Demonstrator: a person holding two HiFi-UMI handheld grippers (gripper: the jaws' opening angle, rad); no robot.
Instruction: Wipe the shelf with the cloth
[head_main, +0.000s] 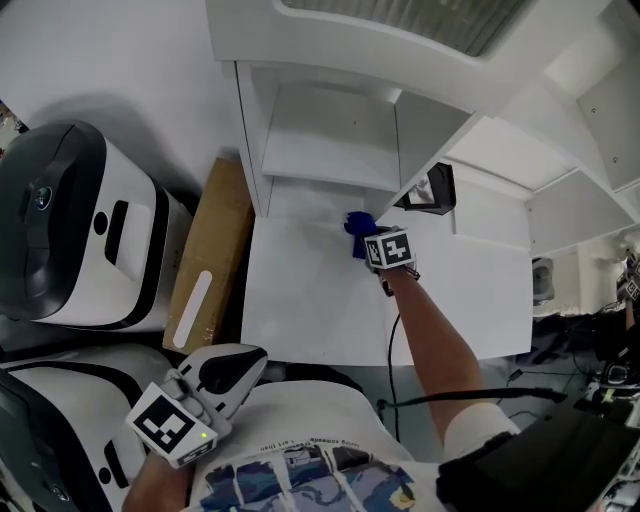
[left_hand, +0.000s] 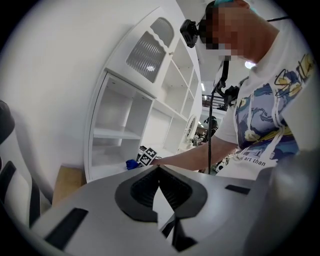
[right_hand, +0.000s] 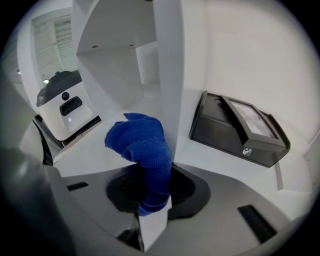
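The right tongs (right_hand: 152, 197) clamp a blue cloth (right_hand: 145, 145) that rests bunched on the bottom board of the white shelf (head_main: 300, 215), just beside an upright divider with a black box (right_hand: 240, 132) beyond it, while the left tongs (left_hand: 159, 175) are closed on nothing, near the person's torso.

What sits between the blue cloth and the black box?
The shelf unit's white upright divider, in the right gripper view: blue cloth left of it, black box right.
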